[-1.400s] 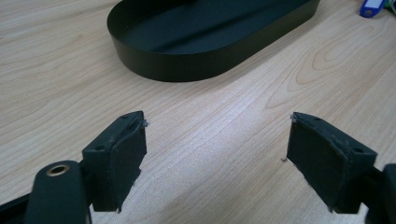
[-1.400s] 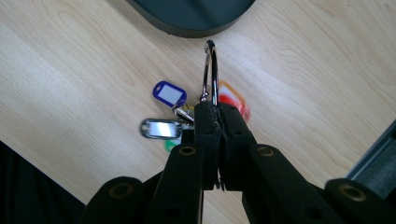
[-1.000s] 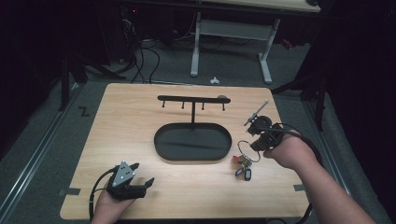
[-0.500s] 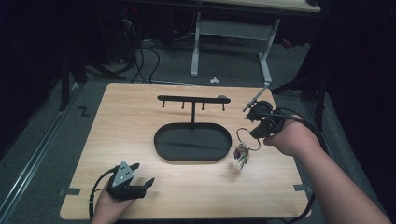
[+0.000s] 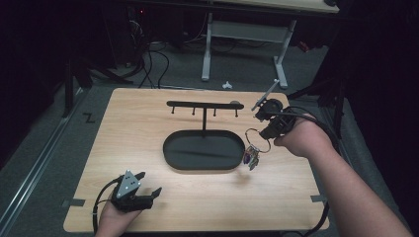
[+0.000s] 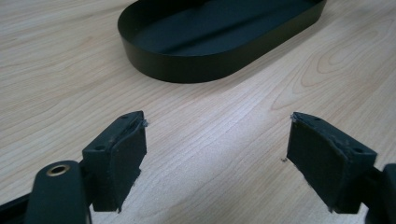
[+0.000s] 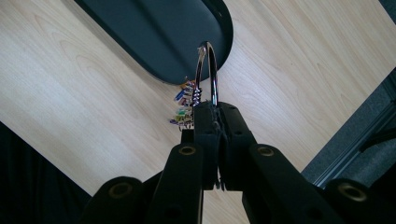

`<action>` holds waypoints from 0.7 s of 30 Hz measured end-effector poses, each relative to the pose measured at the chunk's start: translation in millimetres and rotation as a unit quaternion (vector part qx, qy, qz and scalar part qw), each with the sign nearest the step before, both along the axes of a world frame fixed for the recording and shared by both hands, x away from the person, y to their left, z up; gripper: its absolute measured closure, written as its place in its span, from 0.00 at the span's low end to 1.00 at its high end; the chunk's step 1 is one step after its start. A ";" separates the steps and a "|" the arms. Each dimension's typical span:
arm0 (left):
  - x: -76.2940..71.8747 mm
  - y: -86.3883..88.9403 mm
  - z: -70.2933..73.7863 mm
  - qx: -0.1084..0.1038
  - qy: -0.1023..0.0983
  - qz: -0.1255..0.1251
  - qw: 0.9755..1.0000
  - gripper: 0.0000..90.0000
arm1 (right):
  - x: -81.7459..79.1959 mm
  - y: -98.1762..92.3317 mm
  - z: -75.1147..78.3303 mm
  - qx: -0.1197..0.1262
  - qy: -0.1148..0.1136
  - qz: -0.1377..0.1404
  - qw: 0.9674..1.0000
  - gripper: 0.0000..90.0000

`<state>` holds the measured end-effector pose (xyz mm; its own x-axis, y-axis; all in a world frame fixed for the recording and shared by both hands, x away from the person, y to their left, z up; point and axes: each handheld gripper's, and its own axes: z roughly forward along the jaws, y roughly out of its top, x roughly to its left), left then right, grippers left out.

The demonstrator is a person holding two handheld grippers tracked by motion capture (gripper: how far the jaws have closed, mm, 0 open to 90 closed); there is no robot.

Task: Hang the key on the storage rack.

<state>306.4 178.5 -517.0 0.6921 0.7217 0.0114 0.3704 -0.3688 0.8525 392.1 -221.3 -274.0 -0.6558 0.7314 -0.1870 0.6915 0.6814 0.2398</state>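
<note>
Now our right hand-held gripper (image 5: 267,129) pinches the key ring (image 5: 258,139) shut; the rack (image 5: 204,105) probably lies just toward the surface's far-left corner.

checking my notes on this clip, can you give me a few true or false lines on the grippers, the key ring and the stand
1. The right gripper is shut on the key ring. True.
2. The key ring lies flat in the tray. False: it hangs from the right gripper above the table, beside the tray's right end.
3. The left gripper is open with nothing between its pads. True.
4. Keys already hang on the stand hooks. False: the hooks are bare.
5. The left gripper rests near the front left of the table. True.
</note>
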 end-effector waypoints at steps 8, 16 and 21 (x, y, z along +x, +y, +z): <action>-4.3 10.1 0.5 -0.002 -0.001 0.017 1.000 0.21 | 8.7 7.7 -2.0 0.003 0.001 0.007 1.000 0.97; -15.8 24.0 0.0 -0.001 -0.002 0.041 0.999 0.21 | 24.4 17.8 -3.3 0.013 -0.001 0.015 1.000 0.97; -20.9 31.9 0.5 0.000 0.000 0.050 0.999 0.21 | 32.4 21.5 -4.1 0.017 -0.003 0.019 1.000 0.97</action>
